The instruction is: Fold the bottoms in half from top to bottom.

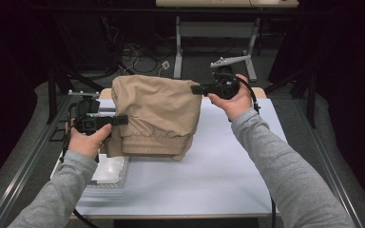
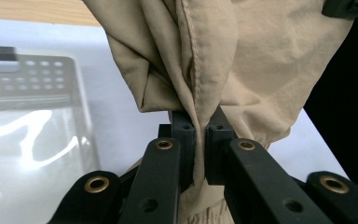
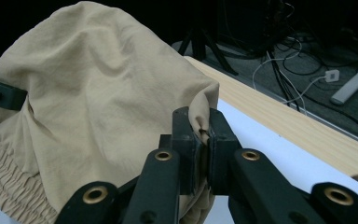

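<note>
High view: both tools (image 1: 123, 119) (image 1: 196, 89) w/ tan garment (image 1: 157, 111)

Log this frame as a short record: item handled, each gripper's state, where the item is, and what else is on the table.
item: tan garment with an elastic ribbed band along its lower edge
left gripper: shut on a seamed fold of the garment
right gripper: shut on a fold at the garment's other side
item position: held up between both grippers, its lower edge on or just above the white table surface; cannot tell which
other items: clear plastic tray at the table's left edge
</note>
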A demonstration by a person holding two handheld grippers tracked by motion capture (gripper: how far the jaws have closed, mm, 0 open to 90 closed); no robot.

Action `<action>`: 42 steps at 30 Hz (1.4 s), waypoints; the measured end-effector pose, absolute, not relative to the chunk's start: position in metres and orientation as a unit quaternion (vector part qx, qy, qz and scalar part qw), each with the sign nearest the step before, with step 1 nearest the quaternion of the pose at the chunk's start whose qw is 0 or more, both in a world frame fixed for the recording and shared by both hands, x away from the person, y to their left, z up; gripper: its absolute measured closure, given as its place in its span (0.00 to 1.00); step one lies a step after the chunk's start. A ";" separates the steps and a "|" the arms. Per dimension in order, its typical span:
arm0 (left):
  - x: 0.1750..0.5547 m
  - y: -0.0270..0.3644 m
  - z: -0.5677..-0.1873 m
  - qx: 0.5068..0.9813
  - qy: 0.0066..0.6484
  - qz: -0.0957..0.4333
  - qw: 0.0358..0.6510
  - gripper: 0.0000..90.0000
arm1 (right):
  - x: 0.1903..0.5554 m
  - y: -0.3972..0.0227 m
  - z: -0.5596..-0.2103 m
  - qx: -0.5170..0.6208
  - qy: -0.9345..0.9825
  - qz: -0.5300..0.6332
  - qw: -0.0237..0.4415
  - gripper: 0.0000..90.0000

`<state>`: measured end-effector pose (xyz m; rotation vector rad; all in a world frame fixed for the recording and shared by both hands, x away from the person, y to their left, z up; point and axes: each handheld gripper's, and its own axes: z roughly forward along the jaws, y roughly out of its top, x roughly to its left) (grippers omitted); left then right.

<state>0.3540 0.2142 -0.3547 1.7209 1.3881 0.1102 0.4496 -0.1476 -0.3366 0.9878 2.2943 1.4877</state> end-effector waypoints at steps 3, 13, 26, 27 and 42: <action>0.352 0.226 -0.350 0.695 0.563 0.044 0.444 0.95 | 0.451 -0.138 -0.335 0.332 0.787 0.507 0.115 0.93; 0.345 0.256 -0.339 0.682 0.573 0.056 0.451 0.95 | 0.455 -0.115 -0.331 0.324 0.783 0.521 0.103 0.93; 0.332 0.289 -0.329 0.667 0.589 0.075 0.451 0.95 | 0.451 -0.079 -0.322 0.306 0.786 0.530 0.093 0.93; 0.331 0.291 -0.329 0.667 0.588 0.077 0.451 0.95 | 0.451 -0.077 -0.322 0.305 0.786 0.531 0.091 0.93; 0.318 0.317 -0.326 0.650 0.591 0.121 0.463 0.95 | 0.450 -0.049 -0.319 0.292 0.788 0.536 0.086 0.93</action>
